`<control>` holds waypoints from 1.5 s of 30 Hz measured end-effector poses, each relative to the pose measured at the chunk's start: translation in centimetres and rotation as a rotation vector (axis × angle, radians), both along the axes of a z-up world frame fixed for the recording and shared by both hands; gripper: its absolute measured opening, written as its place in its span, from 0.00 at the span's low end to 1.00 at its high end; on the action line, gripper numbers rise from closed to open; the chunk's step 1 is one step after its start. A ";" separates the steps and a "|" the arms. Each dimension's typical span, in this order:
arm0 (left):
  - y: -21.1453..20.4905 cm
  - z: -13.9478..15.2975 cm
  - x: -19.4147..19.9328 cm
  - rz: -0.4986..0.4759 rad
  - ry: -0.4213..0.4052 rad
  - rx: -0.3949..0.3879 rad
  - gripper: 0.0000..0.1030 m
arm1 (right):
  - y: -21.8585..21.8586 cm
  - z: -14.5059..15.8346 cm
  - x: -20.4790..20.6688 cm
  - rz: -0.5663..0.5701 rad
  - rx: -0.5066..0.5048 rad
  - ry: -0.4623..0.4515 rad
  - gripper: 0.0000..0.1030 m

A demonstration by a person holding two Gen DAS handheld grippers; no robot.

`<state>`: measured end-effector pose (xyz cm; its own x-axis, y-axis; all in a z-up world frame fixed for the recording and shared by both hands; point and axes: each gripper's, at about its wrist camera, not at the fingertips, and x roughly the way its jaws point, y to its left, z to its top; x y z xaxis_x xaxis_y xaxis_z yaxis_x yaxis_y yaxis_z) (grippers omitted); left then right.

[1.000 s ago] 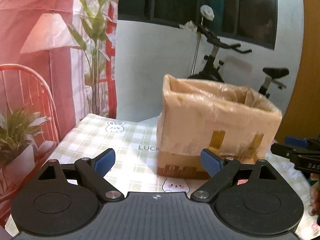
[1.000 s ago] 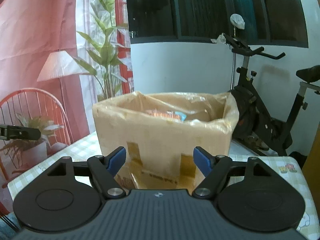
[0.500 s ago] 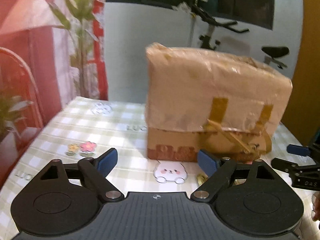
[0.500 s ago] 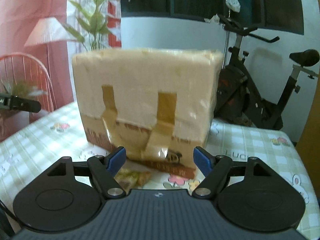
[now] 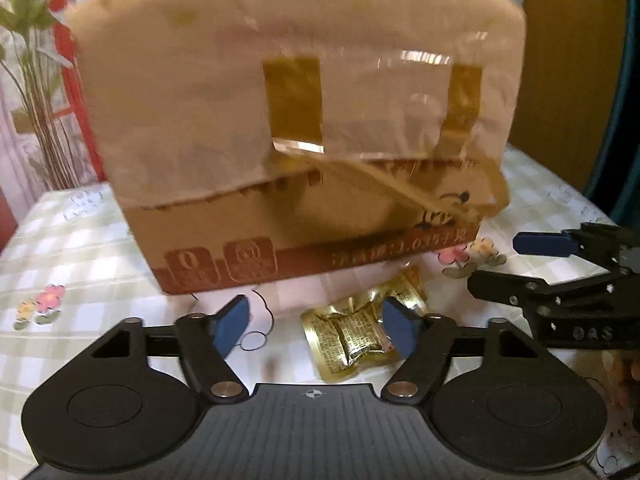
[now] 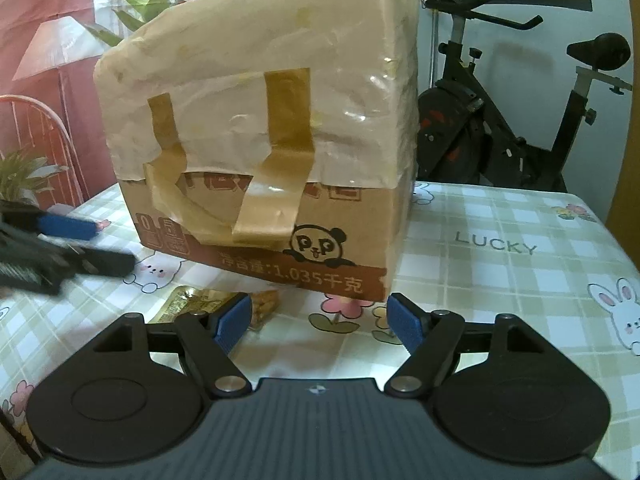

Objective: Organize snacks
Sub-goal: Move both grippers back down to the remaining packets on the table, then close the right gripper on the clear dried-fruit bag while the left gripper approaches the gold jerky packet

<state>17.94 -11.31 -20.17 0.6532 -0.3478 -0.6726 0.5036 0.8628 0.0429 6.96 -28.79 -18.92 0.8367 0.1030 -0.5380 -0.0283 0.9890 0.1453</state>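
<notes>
Warm, fairly dim indoor light. The left wrist view is smeared by motion blur, softening the cardboard box (image 5: 296, 128), whose plastic wrap shows glare streaks. The right wrist view is sharper. Fisheye distortion bends both views' edges, with dark corners.

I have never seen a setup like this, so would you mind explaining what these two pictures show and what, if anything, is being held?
There is no robot here: a person holds a two-finger gripper in each hand, and each gripper carries a wide-angle camera that looks forward along its blue-padded fingers. One picture comes from the left gripper, the other from the right gripper; each also catches the other gripper at its edge. Both point at a cardboard box with plastic taped over its upper part, standing on a checked tablecloth printed with rabbits and flowers. A gold foil snack packet lies on the cloth in front of the box, between the left gripper's fingers. Those jaws are closing, but the pads do not press on it yet. The right gripper is open and holds nothing.
</notes>
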 end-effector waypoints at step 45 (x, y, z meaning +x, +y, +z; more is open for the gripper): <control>-0.4 -2.0 -2.0 0.018 -0.016 -0.052 0.10 | -0.2 -2.0 -0.1 -0.012 0.075 0.024 0.74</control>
<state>15.95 -11.68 -22.19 0.6701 -0.3705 -0.6432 0.4879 0.8729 0.0054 6.88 -29.04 -20.89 0.8251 0.1336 -0.5489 -0.0120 0.9756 0.2194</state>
